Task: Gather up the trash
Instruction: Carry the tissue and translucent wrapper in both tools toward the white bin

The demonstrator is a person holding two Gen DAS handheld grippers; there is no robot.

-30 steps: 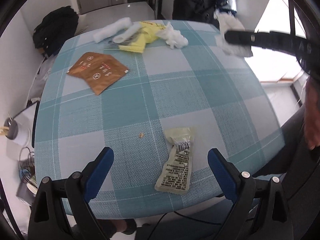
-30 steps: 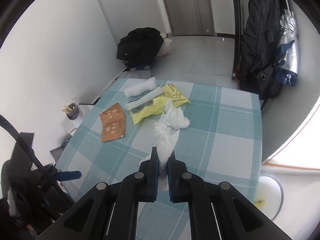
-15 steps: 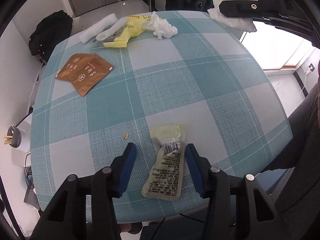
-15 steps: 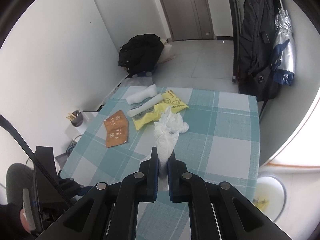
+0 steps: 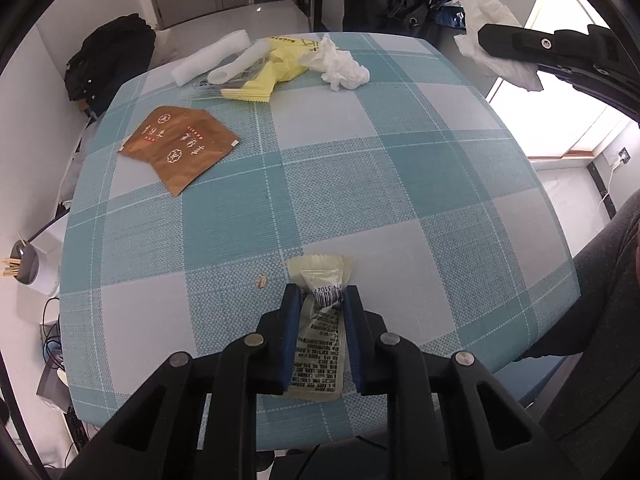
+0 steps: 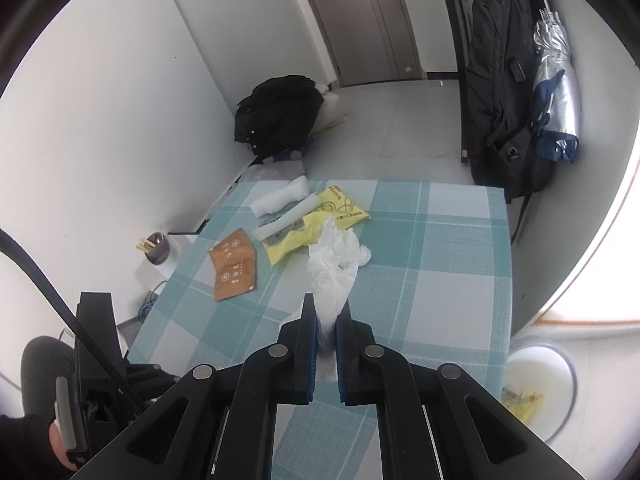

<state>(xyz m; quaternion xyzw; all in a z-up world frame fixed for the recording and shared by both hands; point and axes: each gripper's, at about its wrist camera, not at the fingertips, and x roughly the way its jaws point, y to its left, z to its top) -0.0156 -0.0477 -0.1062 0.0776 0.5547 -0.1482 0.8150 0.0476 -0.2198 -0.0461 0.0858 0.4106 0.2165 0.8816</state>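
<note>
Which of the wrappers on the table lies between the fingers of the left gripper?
The pale wrapper with the barcode, at the near table edge. The left gripper is closing around it. The brown wrapper and yellow wrapper lie farther away, untouched.

My path across the middle of the table (image 5: 360, 184) lies open; wrappers (image 5: 276, 68) and a crumpled tissue (image 5: 340, 68) crowd the far edge.

a black backpack (image 6: 502, 92) hangs by the door (image 6: 360, 20), with a folded silver umbrella (image 6: 556, 92) beside it. a black bag (image 6: 276, 116) slumps on the floor against the wall. a grey cup (image 6: 158, 252) holds what look like wooden sticks.
</note>
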